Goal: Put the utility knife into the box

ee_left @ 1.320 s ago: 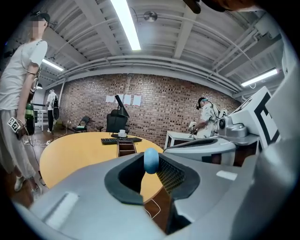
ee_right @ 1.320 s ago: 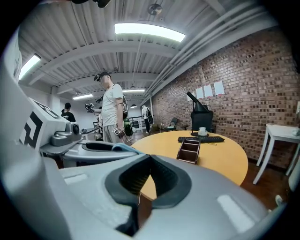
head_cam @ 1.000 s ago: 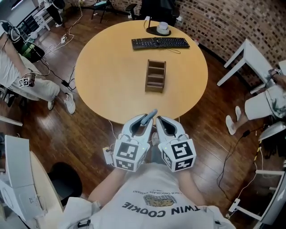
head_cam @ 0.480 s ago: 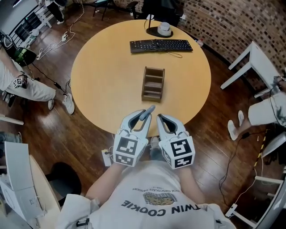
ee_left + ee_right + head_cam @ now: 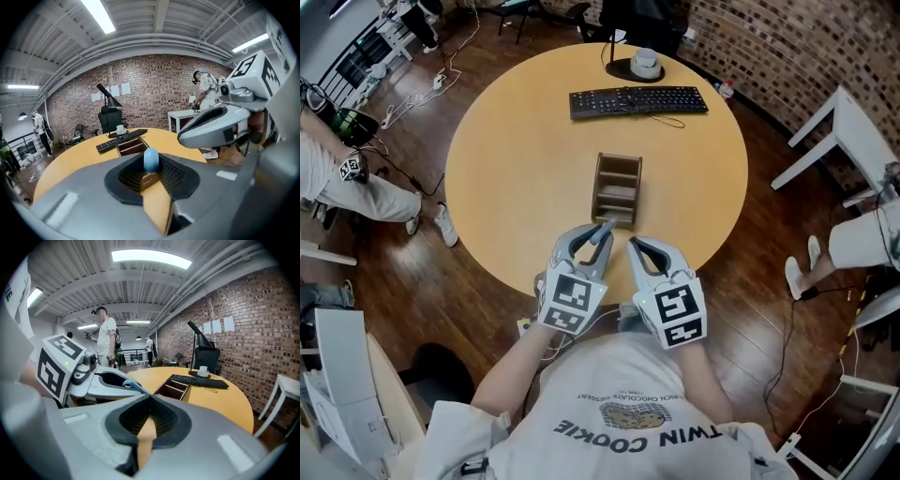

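1. Object location: the utility knife [image 5: 607, 228] is clamped in the left gripper [image 5: 592, 242], on the person's side of the box [image 5: 596, 187]. Its blue-grey end points at the box's near wall and lies close to it.
2. Box: a brown wooden tray, open-topped, with cross dividers. All compartments that can be seen are empty.
3. Handling estimate: the knife is probably light and rigid, with a smooth casing.
   - A slim body held in a two-pad pinch can pivot or slide, so avoid fast wrist rolls.
   - Whether the blade is extended cannot be determined.
4. Recommended hold: along the flat sides of the handle, near mid-length, so that neither end droops.
5. Left gripper state: in the left gripper view, the jaws are part-way closed and pinch the knife [image 5: 151, 159] – the pads press its brown body and the rounded end projects past them.
6. Right gripper [image 5: 636, 246] state: it is beside the left gripper, also on the near side of the box. Its jaw tips are pressed together with nothing between them.
7. Release requirement: position the knife over one compartment, aligned with its length, before opening the jaws.
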A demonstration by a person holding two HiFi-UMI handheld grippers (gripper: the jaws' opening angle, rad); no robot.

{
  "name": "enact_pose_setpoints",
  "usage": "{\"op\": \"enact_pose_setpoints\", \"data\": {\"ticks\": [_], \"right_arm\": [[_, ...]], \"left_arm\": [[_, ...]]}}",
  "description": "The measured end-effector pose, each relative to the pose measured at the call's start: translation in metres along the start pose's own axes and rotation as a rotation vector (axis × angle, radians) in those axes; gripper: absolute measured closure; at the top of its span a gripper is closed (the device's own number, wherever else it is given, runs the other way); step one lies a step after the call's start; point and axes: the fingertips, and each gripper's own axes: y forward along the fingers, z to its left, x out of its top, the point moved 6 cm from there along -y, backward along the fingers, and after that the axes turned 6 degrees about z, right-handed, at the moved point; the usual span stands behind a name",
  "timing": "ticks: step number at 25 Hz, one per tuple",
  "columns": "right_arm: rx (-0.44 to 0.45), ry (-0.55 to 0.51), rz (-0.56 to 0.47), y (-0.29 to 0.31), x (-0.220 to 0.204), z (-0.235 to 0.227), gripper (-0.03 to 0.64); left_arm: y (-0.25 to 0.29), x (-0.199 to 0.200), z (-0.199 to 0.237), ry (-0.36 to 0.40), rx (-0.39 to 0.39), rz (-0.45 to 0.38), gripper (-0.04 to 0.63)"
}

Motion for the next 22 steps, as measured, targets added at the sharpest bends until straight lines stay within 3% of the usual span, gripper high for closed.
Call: {"op": "enact_pose_setpoints", "data": {"ticks": [10,22], "right_arm": [[0.027,0.000,0.001,0.017,0.009,-0.031,0.615],[0.009,0.018,0.006,0.028,0.010,-0.049,0.615]], "left_arm": [[0.042,-0.005,0.014,0.290,-0.020,0.119,0.518],[0.075,-0.021,0.016,0.628,-0.131,0.259,0.518]]}}
